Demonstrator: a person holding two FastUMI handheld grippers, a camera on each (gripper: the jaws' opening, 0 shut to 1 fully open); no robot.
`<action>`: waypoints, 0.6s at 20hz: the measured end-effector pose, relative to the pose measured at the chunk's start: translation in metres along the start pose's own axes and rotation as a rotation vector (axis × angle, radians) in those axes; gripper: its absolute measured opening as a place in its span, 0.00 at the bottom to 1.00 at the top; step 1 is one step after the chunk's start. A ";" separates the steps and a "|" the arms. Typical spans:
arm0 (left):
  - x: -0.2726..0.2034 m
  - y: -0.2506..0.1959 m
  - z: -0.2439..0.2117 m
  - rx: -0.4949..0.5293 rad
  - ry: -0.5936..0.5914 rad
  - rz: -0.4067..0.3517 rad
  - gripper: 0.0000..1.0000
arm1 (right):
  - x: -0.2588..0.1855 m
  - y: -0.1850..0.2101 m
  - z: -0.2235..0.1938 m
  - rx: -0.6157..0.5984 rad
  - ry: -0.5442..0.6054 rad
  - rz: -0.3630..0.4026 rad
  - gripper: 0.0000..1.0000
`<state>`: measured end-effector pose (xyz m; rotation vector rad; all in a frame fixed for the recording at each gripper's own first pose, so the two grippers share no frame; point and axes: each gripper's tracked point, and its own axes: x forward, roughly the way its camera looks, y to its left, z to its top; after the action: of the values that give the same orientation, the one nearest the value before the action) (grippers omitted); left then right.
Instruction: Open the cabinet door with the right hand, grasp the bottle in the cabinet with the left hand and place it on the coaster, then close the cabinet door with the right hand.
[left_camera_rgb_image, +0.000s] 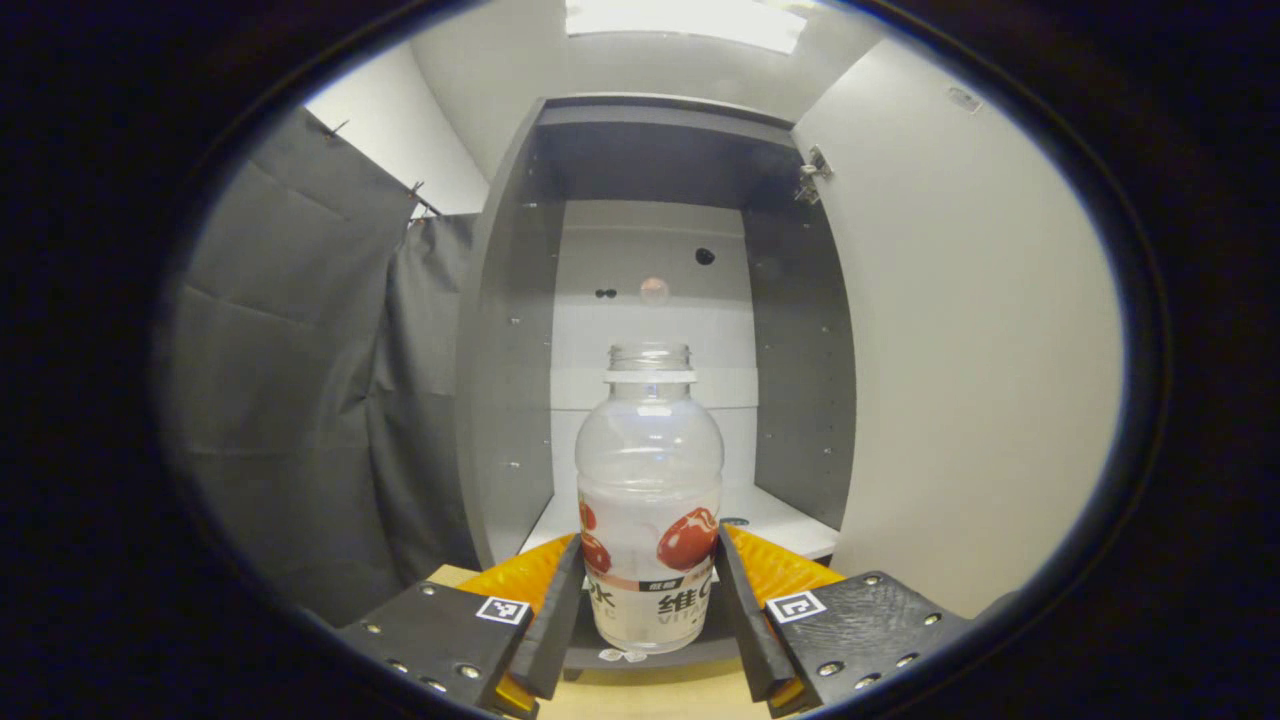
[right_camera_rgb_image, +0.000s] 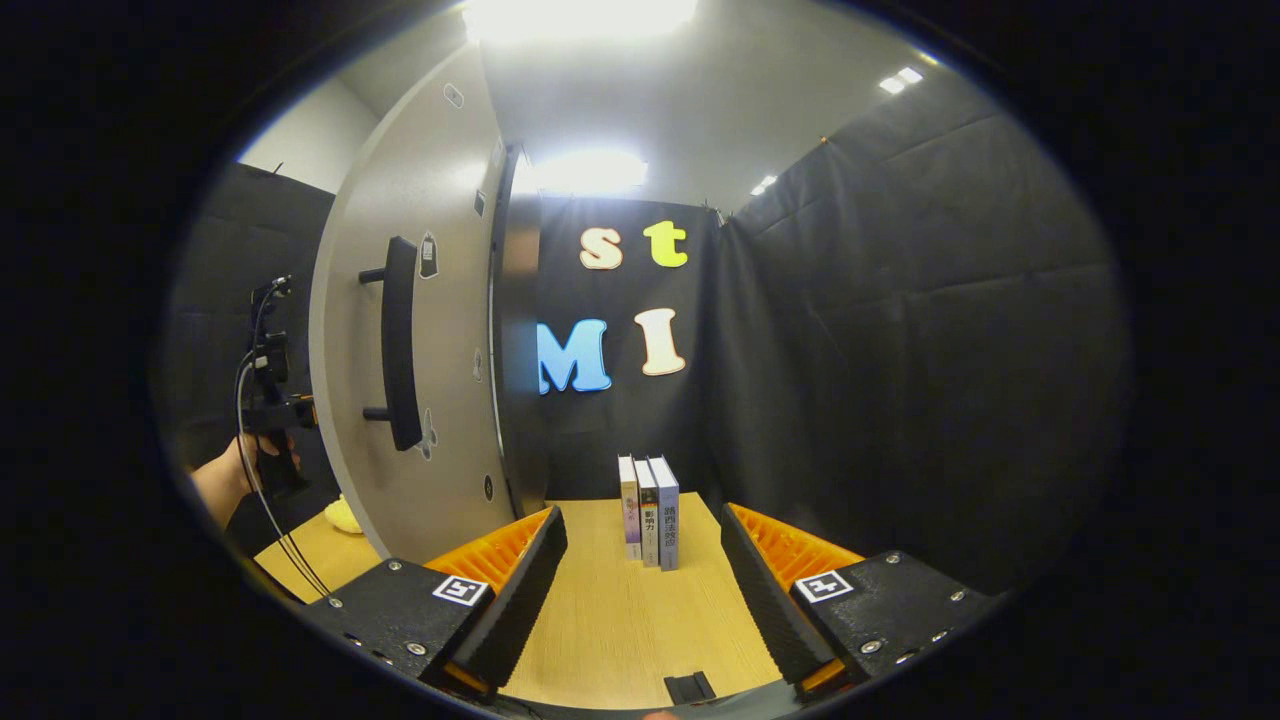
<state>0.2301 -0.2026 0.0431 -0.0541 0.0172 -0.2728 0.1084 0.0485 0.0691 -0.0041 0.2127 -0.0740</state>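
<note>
clear bottle (left_camera_rgb_image: 649, 480), grey cabinet (left_camera_rgb_image: 510, 350), wood-grain table (right_camera_rgb_image: 620, 610)

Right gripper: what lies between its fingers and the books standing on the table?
Nothing: in the right gripper view, bare wooden table runs from the open right gripper to the three upright books.

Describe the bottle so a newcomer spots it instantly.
Find the tall grey cabinet with its door swung open. At the front edge of its white shelf, between the left tongs, stands the bottle. It is clear plastic, uncapped, with red fruit on its label.
</note>
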 end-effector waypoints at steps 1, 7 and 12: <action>-0.007 0.002 -0.002 0.005 -0.003 0.011 0.71 | -0.001 -0.001 -0.001 0.003 -0.001 0.007 0.95; -0.051 0.013 -0.014 -0.006 -0.017 0.047 0.71 | -0.001 0.001 -0.012 0.030 0.008 0.036 0.95; -0.087 0.024 -0.032 -0.006 -0.022 0.070 0.71 | -0.002 0.005 -0.023 0.036 0.018 0.046 0.95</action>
<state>0.1517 -0.1581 0.0109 -0.0623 -0.0016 -0.2018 0.1016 0.0537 0.0468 0.0369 0.2297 -0.0318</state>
